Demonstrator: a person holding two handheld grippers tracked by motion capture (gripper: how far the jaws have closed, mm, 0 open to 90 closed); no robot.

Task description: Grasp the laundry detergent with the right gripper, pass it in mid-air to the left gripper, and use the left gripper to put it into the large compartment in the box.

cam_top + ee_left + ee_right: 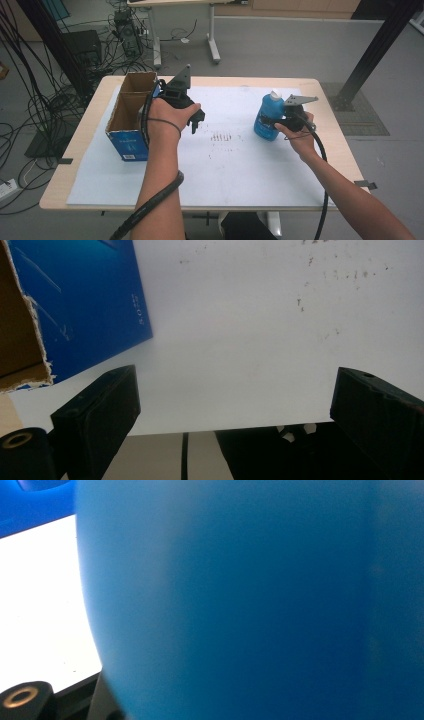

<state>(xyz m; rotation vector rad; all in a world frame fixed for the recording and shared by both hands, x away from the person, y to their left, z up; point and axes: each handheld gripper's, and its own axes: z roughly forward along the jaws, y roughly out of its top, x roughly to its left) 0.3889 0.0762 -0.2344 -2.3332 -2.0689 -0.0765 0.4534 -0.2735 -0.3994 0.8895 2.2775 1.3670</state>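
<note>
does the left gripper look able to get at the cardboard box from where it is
Probably yes. The left gripper hangs with its jaws wide apart and nothing between them, just beside the open cardboard box. Only bare white sheet lies between them, and the right gripper is across the table, shut on the blue bottle.

Two grippers are counted: a left gripper [196, 121] and a right gripper [278, 123], each carried in one hand, so two hands and two forearms are seen. One blue bottle [266, 118] with one white cap is counted. One cardboard box [129, 116] is counted, divided into two compartments. One white sheet [225, 165] is laid over one table [82, 145]. Two trailing cables are counted, one per gripper
</note>
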